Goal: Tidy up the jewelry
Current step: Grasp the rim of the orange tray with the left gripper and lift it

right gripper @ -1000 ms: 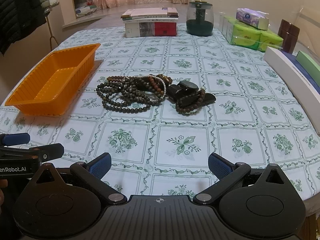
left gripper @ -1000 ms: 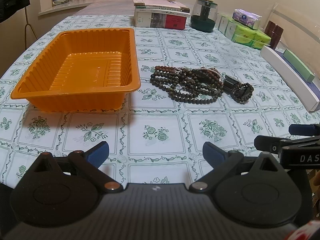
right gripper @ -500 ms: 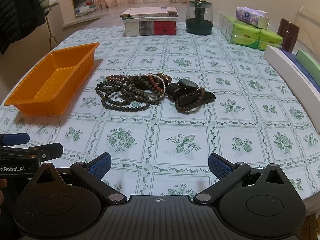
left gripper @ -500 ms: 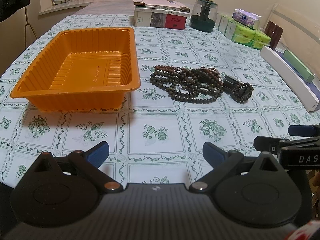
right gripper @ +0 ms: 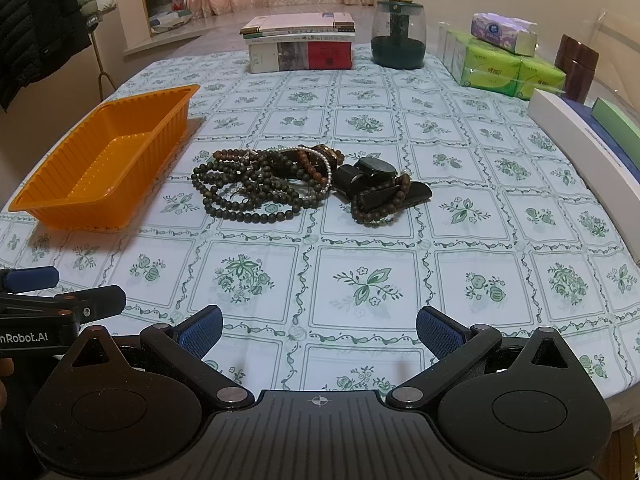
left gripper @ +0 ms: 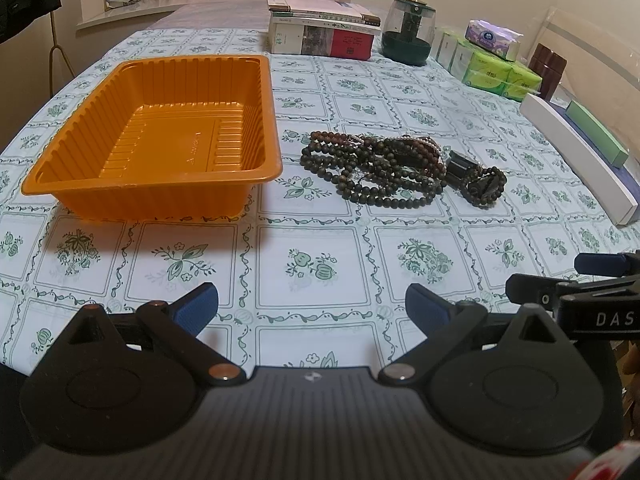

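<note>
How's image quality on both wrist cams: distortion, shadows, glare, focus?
Left wrist: strong fisheye bowing at the tablecloth edges; orange tray casts a soft shadow toward the camera; beads sharp. Right wrist: same bowing, dark corner vignette, beads sharp; no harsh glare in either.

A glossy orange plastic tray (left gripper: 168,136) with ribbed walls sits on a smooth, faintly shiny tablecloth (left gripper: 312,264) printed with green flowers, beside a heap of round, dull-polished dark beads (right gripper: 256,188) that look like wood and a strand of white pearly beads (right gripper: 326,176). The left gripper (left gripper: 312,306) and right gripper (right gripper: 318,330) are matt black plastic with textured blue pads (right gripper: 198,330) and small bright metal pins. Behind stand paper-covered books (right gripper: 300,42), a clear glossy jar (right gripper: 398,36) and plastic-wrapped tissue packs (right gripper: 508,66).
</note>
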`<action>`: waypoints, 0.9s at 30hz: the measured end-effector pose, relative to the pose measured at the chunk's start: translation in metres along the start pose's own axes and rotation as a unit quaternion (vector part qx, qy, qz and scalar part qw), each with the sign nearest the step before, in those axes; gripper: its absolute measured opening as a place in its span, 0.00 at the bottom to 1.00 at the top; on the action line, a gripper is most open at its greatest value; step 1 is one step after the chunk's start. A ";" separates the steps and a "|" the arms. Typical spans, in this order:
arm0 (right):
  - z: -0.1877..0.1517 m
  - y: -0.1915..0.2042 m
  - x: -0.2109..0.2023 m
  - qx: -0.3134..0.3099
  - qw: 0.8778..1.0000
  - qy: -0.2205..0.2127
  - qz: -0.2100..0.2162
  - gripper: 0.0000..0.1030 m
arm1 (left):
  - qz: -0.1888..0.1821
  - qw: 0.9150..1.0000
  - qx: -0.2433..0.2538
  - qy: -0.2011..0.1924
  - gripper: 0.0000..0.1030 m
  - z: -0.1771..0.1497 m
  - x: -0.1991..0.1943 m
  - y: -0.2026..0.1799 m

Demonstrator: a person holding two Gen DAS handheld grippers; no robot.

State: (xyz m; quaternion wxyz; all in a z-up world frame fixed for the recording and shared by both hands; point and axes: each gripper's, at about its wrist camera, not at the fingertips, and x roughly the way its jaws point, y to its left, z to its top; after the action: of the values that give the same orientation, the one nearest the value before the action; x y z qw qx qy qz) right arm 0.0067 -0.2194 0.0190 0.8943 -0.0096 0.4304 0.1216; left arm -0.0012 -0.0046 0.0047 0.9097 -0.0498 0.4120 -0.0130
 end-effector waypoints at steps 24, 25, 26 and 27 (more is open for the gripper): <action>0.000 0.010 0.025 -0.010 1.000 0.022 -0.006 1.00 | 0.090 0.978 -0.151 -0.113 0.73 0.052 -0.019 0.201; 0.000 0.011 0.027 -0.011 1.000 0.026 -0.007 1.00 | 0.082 0.978 -0.159 -0.111 0.70 0.052 -0.014 0.210; 0.000 0.011 0.029 -0.011 0.999 0.028 -0.008 1.00 | 0.073 0.977 -0.167 -0.109 0.63 0.052 -0.008 0.218; 0.000 0.012 0.032 -0.013 0.999 0.033 -0.011 1.00 | 0.061 0.976 -0.176 -0.109 0.56 0.051 -0.002 0.224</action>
State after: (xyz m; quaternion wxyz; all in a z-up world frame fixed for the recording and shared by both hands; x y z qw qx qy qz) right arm 0.0236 -0.2013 -0.0046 0.8810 -0.0300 0.4576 0.1167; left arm 0.0321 0.2224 0.0169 0.9250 -0.1851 0.3088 0.1213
